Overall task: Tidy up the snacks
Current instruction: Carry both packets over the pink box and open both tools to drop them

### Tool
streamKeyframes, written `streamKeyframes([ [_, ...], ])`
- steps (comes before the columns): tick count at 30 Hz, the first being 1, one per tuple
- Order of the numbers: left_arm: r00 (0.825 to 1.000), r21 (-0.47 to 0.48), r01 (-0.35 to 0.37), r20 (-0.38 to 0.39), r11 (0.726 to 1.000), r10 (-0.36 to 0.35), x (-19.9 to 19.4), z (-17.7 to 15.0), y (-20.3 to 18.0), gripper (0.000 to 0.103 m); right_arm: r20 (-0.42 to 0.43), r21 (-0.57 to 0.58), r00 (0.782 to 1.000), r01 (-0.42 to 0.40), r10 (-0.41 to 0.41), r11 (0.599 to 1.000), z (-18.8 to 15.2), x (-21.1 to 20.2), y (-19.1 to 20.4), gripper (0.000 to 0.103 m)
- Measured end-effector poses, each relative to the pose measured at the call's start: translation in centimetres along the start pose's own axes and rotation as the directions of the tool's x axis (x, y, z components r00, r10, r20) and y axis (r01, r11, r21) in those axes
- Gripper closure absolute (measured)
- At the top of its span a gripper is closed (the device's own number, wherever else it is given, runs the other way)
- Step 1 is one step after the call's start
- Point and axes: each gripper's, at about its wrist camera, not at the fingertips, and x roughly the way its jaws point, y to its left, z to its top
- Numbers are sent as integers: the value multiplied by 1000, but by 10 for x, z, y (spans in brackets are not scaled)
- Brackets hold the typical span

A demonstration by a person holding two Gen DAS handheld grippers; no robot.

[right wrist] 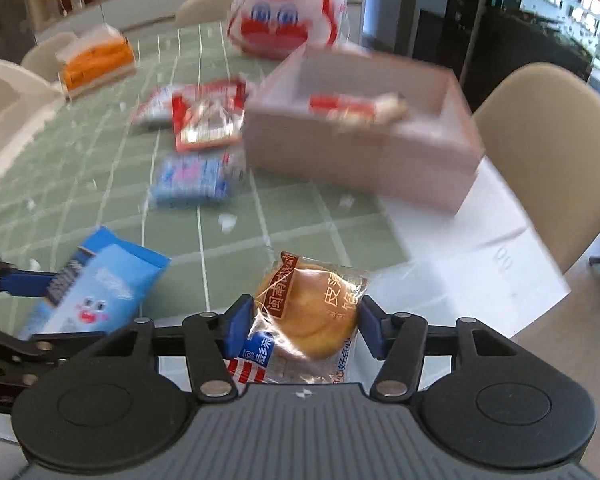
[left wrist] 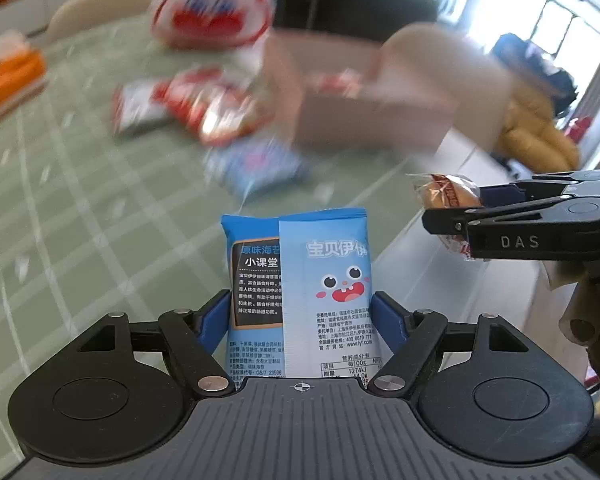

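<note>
- Snacks are in both grippers: the left gripper is clamped on a blue packet, its blue pads pressing the packet's two sides, the packet standing upright between them.
- The right gripper is clamped on a wrapped pastry, a round golden cake in clear film, gripped from both sides.
- Seen from the left gripper, the right one is off to its right and slightly ahead, well apart.
- Ahead of both grippers, on the green checked table, lies a second blue packet; beyond it are red packets.
- Ahead and to the right of them stands a pink box with one red-wrapped snack inside.
- Farther ahead sits a large white-and-red bag; far left of that, an orange pack.
- Much of the background is blurred.
</note>
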Motion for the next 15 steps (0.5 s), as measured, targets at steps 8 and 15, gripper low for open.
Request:
streamKeyframes([
  [8,949,85,85,298,993,-107,-51,150,-5,22,383,6,921,78,-74,997,103,-103,-52,47],
  [15,939,-66,209,293,976,-181,13,262,3,22,533,56,833,145,-152,988,190,-134,-98,47],
])
